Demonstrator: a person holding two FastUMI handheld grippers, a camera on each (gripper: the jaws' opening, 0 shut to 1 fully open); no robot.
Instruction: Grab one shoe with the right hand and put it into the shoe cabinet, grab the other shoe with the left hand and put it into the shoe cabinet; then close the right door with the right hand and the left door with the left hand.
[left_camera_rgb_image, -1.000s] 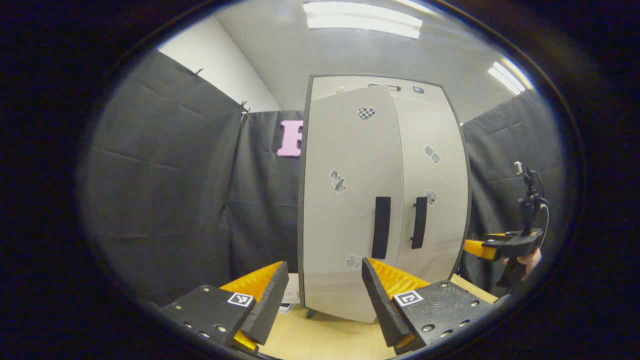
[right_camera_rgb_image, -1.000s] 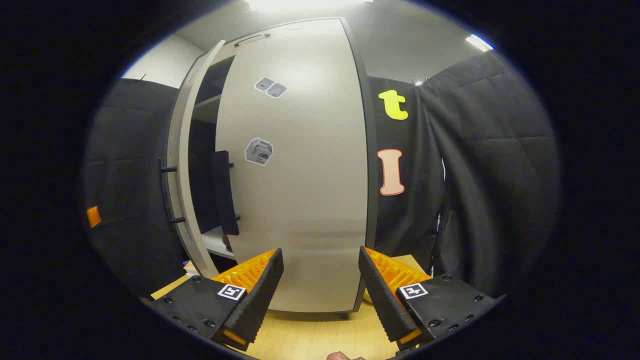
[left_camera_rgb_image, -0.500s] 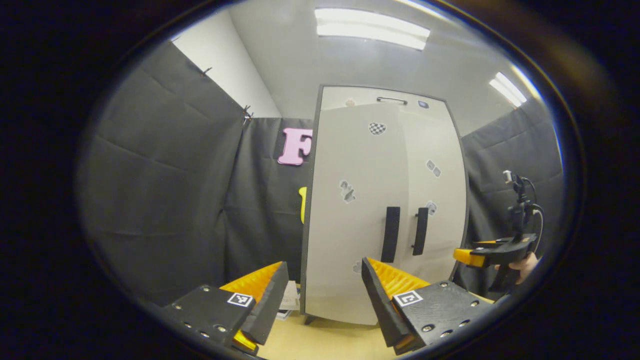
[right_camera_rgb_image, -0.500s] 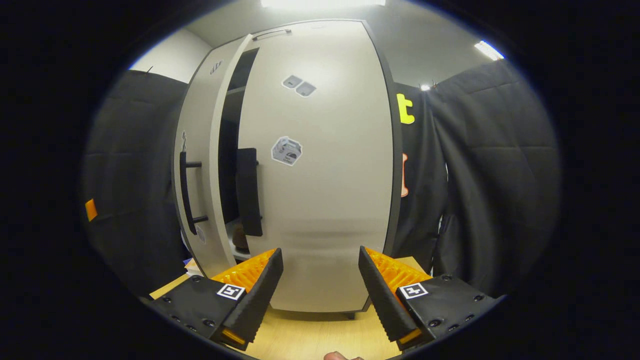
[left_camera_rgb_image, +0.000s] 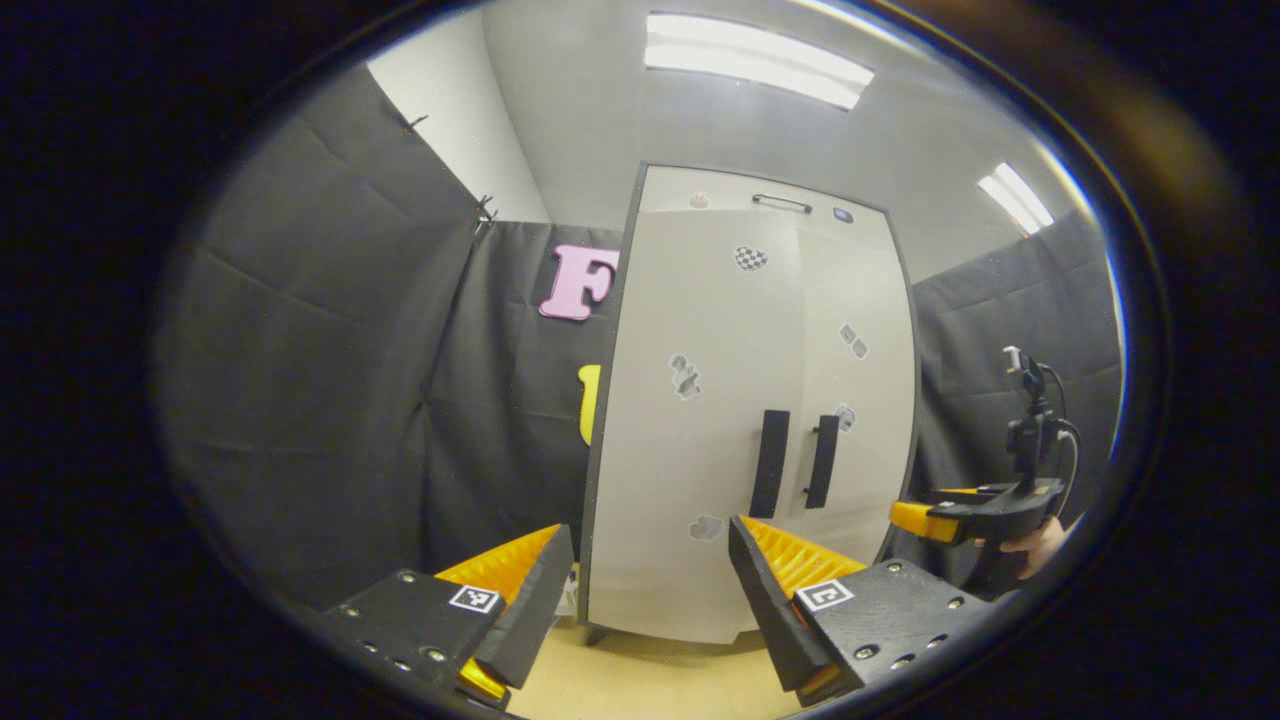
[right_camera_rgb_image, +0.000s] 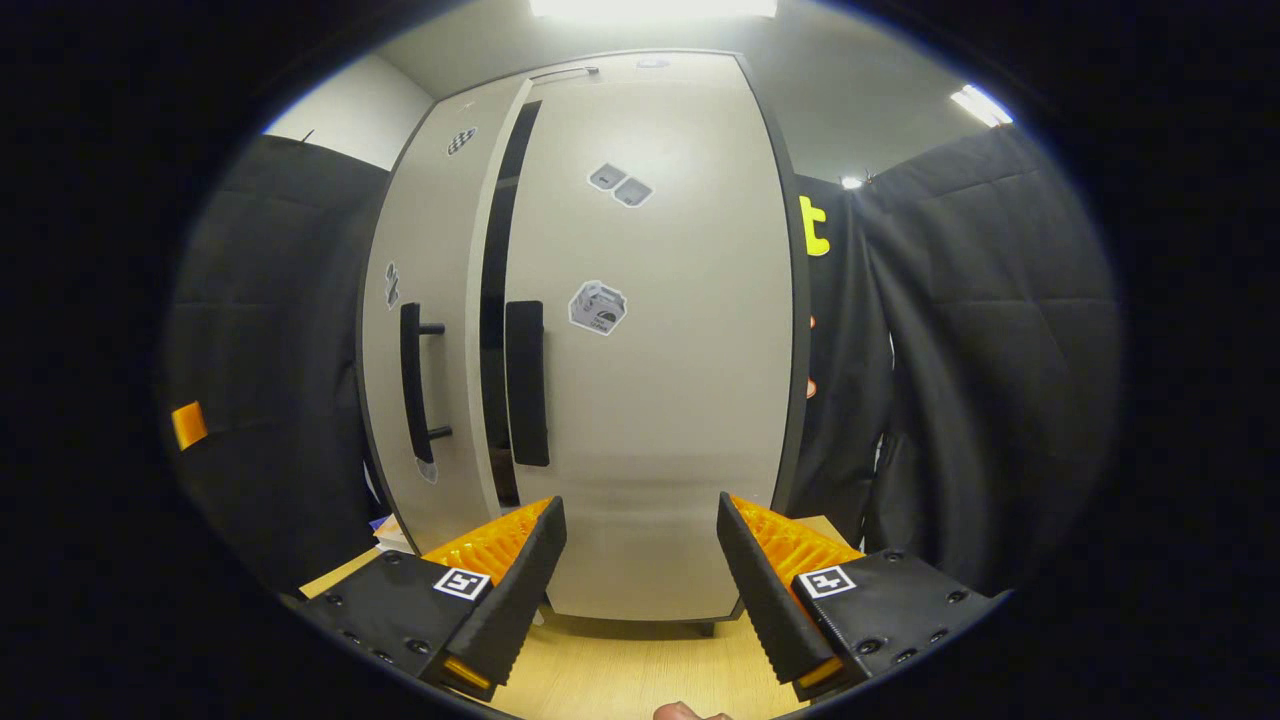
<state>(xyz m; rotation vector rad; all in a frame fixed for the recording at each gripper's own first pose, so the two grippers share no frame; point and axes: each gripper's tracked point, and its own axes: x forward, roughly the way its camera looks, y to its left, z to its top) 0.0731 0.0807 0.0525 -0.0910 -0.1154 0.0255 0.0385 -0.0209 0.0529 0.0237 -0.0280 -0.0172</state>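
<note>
The left door (right_camera_rgb_image: 425, 330) of the shoe cabinet (left_camera_rgb_image: 750, 420) stands slightly ajar, its tall axis upright straight ahead of the spread, empty left gripper (left_camera_rgb_image: 645, 600), while the right gripper (right_camera_rgb_image: 640, 590), equally agape, faces the flush right door (right_camera_rgb_image: 660, 350).

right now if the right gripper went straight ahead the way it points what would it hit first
Probably the pale grey right door of the shoe cabinet, right of its black bar handle. The open right gripper aims at that panel with nothing between, though depth is unclear.
</note>
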